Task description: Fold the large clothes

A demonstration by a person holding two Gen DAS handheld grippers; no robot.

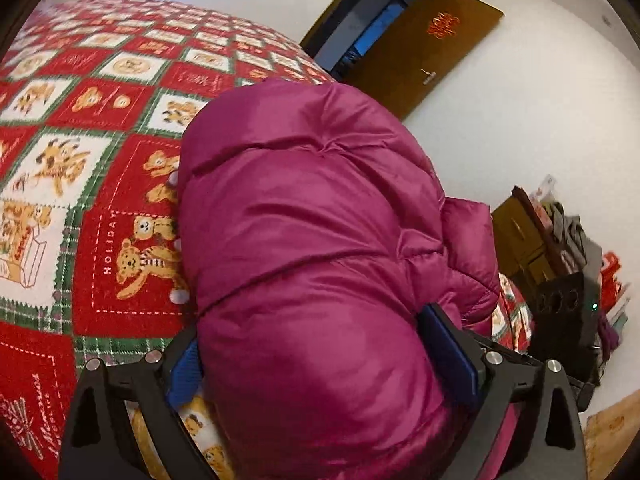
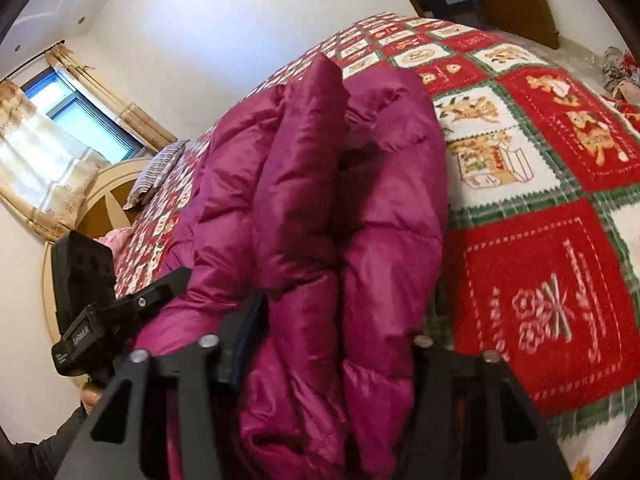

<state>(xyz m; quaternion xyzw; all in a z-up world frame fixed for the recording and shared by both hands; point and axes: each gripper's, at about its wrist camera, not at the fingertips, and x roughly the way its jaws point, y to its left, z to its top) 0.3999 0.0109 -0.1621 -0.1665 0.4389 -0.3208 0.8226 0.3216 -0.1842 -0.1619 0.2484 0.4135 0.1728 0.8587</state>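
Jaws, left gripper (image 1: pixel 320 364): spread wide around a thick bundled end of the magenta puffer jacket (image 1: pixel 320 220); both blue-padded fingers (image 1: pixel 448 344) press against the padding, one on each side, so the bundle is gripped between them.
Jaws, right gripper (image 2: pixel 328 356): also spread wide with folds of the same jacket (image 2: pixel 320 184) filling the gap; the left blue pad touches the fabric, the right finger is hidden behind a fold, so the grip on that side cannot be confirmed from the right wrist view.
Jacket: quilted, shiny magenta, bunched into a fat roll with several layers stacked; it lies on the bed, its near end raised in the jaws.
Snaps: pale round studs (image 1: pixel 179 296) show along the jacket's left edge in the left wrist view.
Bed: covered by a red, white and green holiday quilt (image 1: pixel 100 120) printed with teddy bears; the jacket sits near the quilt's edge.
Pillow: a striped pillow (image 2: pixel 158 168) lies at the far end of the bed by a rounded wooden headboard (image 2: pixel 104 196).
Window: curtained window (image 2: pixel 68 116) beyond the headboard.
Door: brown door (image 1: pixel 424 44) standing open in the white wall.
Clutter: a small wooden cabinet (image 1: pixel 520 240) piled with items stands beside the bed.
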